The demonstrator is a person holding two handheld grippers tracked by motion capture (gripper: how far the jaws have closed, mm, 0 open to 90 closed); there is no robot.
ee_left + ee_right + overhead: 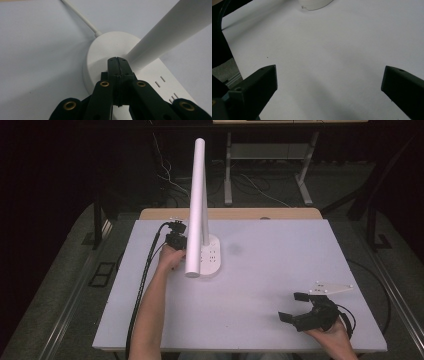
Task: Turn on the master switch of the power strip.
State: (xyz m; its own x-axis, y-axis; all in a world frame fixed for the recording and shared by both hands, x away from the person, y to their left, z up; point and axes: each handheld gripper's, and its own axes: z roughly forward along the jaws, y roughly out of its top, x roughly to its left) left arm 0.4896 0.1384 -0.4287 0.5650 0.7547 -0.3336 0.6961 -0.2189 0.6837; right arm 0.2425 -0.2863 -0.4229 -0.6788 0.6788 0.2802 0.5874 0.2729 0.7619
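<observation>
- Jaws first: my right gripper (295,307) sits near the table's (280,250) near right corner, jaws spread wide, nothing between them, bare white top under them in the right gripper view.
- Right hand (332,332) holds it low, close to the table's near edge; grey plate on top, cable trailing off right.
- My left gripper (117,66) is farther in, left of centre; jaws pressed fully together, tips meeting along one seam. Nothing pinched between them that I can see.
- Those closed tips sit over the lamp's base (100,55), right at the foot of the arm (165,32). Touching or just above it: cannot tell.
- Lamp (200,195) stands left of centre, mid-depth; the base has socket slots (160,81) on top, so it doubles as a power strip.
- Cord (80,16) leaves the base's far side toward the back edge.
- Handling guess: hard smooth plastic, slippery for my pads; the base is probably the weighted part, the arm light but long, so top-heavy leverage if pushed high.
- The arm likely hinges at the foot; force there could swing or tip it.
- Best hold, I judge: low on the arm near the base, or the base rim; avoid the slots and cord.
</observation>
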